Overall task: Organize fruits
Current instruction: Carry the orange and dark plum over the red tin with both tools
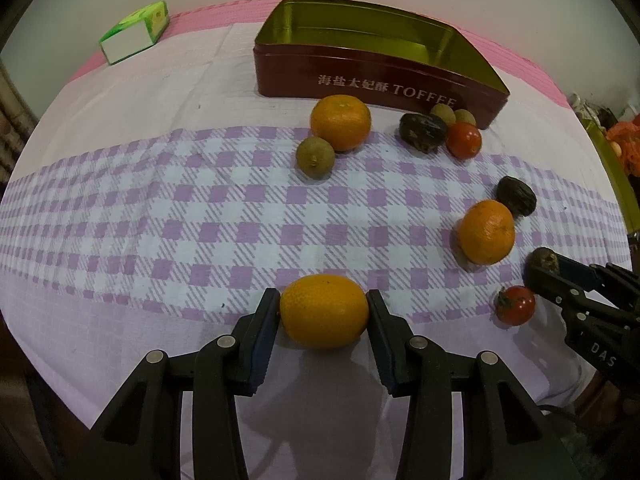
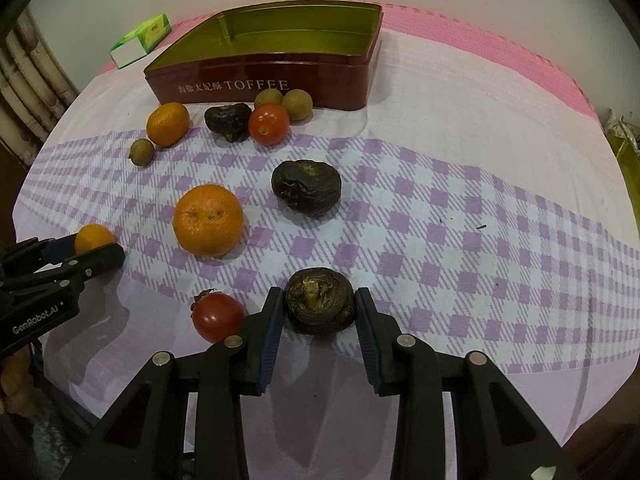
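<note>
My left gripper (image 1: 323, 305) is shut on a small oval orange fruit (image 1: 324, 311), both pads pressing its sides as it rests on the checked cloth. My right gripper (image 2: 318, 305) is shut on a dark wrinkled fruit (image 2: 319, 306), also on the cloth. A red tomato (image 2: 218, 317) lies just left of the right gripper's fingers. The open red toffee tin (image 1: 360, 60) stands at the back with nothing in it. Two oranges (image 2: 208, 220) (image 2: 168, 124), two more dark fruits (image 2: 306, 186) (image 2: 228, 120), another tomato (image 2: 269, 124) and small brown-green round fruits (image 2: 297, 105) lie loose in front of the tin.
A green and white carton (image 1: 136, 32) lies at the back left of the table. The round table's cloth (image 1: 160, 216) is bare on its left half. The other gripper (image 1: 580, 300) reaches in from the right edge of the left wrist view.
</note>
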Tool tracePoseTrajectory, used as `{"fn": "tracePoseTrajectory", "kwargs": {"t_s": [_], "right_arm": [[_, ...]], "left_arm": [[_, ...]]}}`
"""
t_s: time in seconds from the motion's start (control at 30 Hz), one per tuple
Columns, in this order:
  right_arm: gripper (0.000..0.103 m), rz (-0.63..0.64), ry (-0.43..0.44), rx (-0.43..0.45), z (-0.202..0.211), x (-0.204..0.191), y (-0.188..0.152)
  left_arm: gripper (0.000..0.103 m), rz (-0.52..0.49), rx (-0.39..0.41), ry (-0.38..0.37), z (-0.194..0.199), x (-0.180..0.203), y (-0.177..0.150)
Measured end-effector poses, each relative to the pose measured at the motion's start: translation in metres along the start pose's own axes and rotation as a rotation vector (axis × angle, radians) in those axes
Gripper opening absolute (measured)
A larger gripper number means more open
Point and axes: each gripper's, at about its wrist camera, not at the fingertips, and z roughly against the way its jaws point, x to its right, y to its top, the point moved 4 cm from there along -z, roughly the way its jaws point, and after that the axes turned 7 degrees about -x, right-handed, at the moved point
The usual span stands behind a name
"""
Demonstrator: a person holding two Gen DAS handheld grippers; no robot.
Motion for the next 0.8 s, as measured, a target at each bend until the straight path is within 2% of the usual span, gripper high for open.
{"fn": "tracePoseTrajectory", "kwargs": {"t_s": [0.47, 0.8], "right_arm": [[0.033, -0.014, 0.001, 0.028, 0.011, 0.007, 0.022], [0.033, 0.007, -0.006, 0.075, 0.027, 0.006, 0.061]], "left_arm": [[0.044, -0.011, 0.023, -0.005, 0.007, 0.0, 0.016], [0.044, -0.025, 0.117, -0.026, 0.036, -0.009, 0.068]]}}
